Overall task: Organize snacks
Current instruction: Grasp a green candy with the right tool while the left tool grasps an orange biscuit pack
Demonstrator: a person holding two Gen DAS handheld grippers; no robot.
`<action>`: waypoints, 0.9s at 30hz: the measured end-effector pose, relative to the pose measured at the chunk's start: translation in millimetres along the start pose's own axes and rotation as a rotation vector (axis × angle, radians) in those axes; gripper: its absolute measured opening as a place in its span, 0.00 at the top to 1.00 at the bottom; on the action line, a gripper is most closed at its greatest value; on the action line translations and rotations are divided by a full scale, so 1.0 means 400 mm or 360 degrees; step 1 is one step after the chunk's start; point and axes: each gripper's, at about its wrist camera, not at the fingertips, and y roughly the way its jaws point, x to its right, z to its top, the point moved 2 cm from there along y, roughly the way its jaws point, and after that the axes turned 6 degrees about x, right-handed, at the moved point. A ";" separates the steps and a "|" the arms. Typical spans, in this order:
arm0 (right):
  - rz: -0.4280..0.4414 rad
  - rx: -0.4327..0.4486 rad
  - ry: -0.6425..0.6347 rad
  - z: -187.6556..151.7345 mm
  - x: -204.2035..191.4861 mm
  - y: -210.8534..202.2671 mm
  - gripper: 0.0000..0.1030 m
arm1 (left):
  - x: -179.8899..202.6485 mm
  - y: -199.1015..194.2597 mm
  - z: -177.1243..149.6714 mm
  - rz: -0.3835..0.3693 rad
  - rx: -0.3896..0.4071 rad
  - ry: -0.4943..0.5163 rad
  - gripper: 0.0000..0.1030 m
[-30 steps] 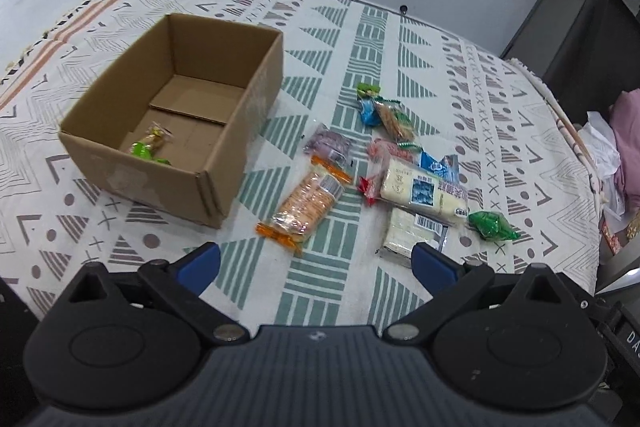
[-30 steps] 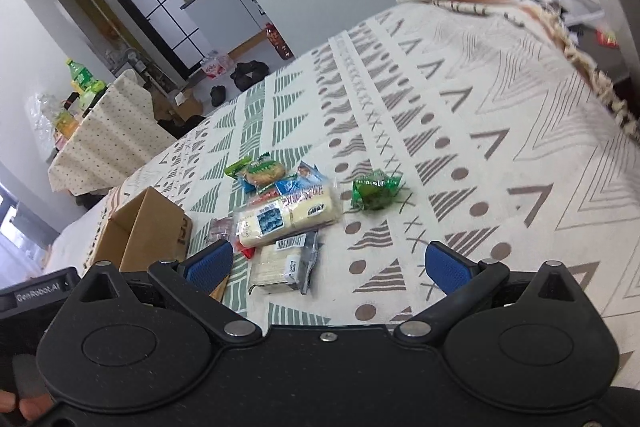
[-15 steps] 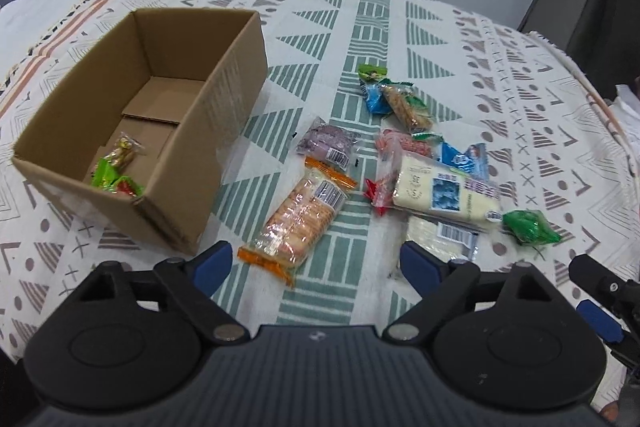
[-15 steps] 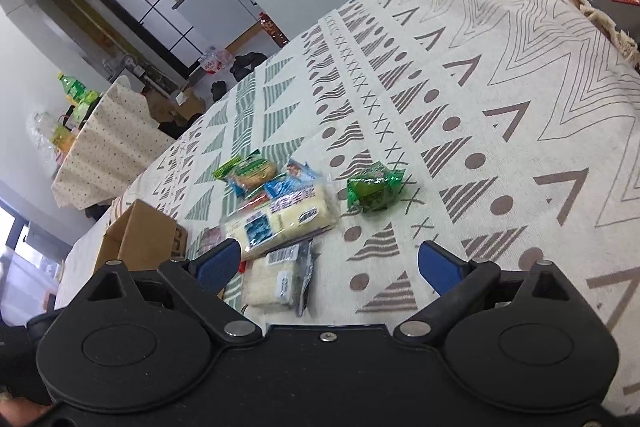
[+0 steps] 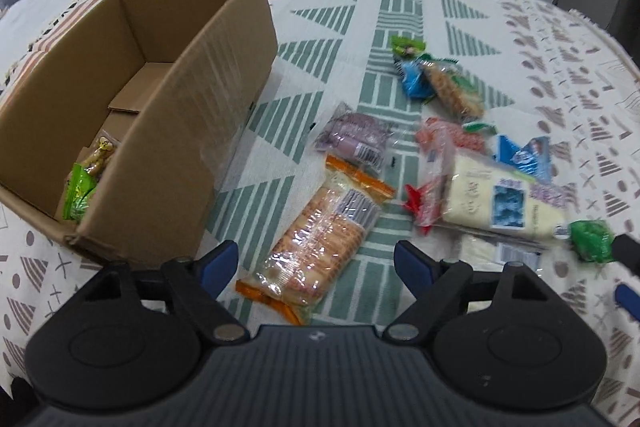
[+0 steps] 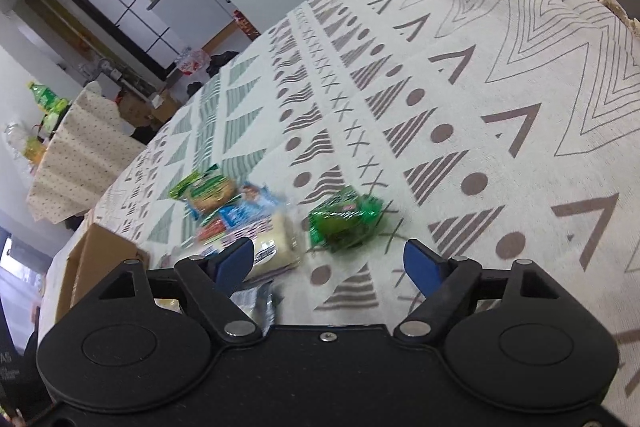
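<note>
Box (image 5: 168, 131) at left on the cloth (image 5: 400, 7), with two packets (image 5: 86, 179) inside at its near corner. Cracker pack (image 5: 320, 239) just right of the box, nearest the camera; small pouch (image 5: 352, 139) right behind it. Further right, long pack (image 5: 500, 203) lying on a flat packet (image 5: 480, 251), candy (image 5: 590, 235) touching its right end. Behind these, a cluster of small wrappers (image 5: 436, 83).
</note>
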 end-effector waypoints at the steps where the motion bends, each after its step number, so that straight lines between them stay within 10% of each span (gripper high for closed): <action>1: -0.0009 0.0002 -0.0004 0.001 0.002 0.006 0.22 | 0.002 0.009 -0.002 0.0010 -0.0011 0.0001 0.17; 8: -0.0043 -0.0003 -0.0076 0.006 -0.008 0.057 0.22 | 0.011 0.045 -0.006 0.0037 -0.0057 -0.0019 0.19; 12: -0.0055 0.0012 -0.0110 0.014 -0.015 0.078 0.27 | 0.016 0.040 -0.009 0.0036 -0.0035 -0.0031 0.38; 16: -0.0059 0.0008 -0.0134 0.012 -0.018 0.086 0.57 | 0.014 0.032 -0.004 0.0013 -0.0033 -0.0042 0.65; 27: -0.0038 0.0057 -0.0093 0.014 -0.011 0.027 0.63 | -0.015 -0.034 -0.003 -0.0070 -0.0017 -0.0158 0.67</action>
